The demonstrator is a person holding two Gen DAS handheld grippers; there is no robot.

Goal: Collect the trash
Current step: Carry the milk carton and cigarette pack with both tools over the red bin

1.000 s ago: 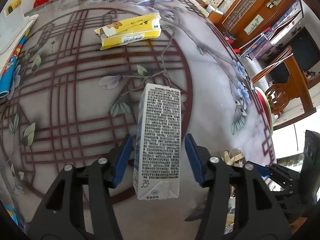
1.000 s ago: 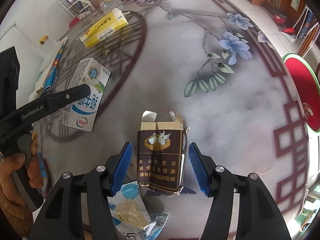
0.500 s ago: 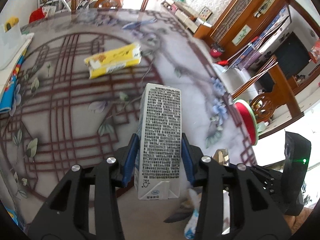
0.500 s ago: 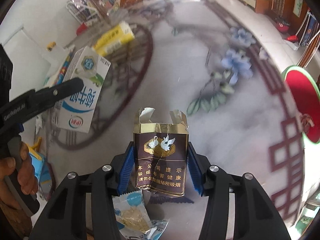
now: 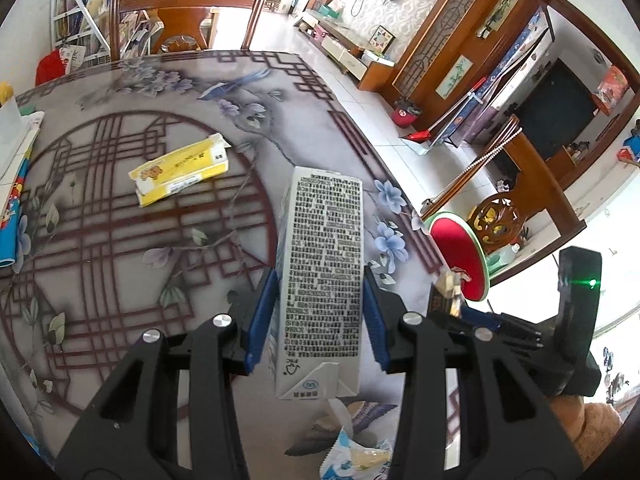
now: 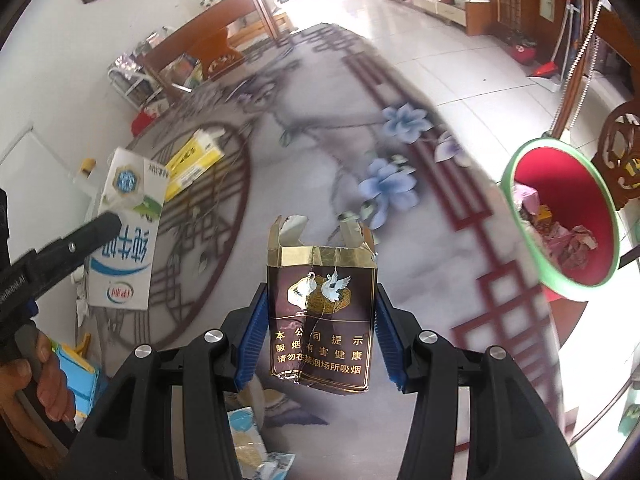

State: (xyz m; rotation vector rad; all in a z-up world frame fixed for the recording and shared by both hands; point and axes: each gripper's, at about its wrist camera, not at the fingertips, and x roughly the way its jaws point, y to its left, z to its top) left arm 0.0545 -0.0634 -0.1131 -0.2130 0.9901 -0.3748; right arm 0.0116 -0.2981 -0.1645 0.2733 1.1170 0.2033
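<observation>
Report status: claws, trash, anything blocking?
Left claw clamped on milk carton. Right claw clamped on torn cigarette pack. Red bin beside table, path clear. Yellow box left on table.

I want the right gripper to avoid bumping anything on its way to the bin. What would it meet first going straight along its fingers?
Probably the bare tabletop: the right gripper, clamping the cigarette pack, aims there; the red bin lies off to its right. Depth is unclear.
</observation>
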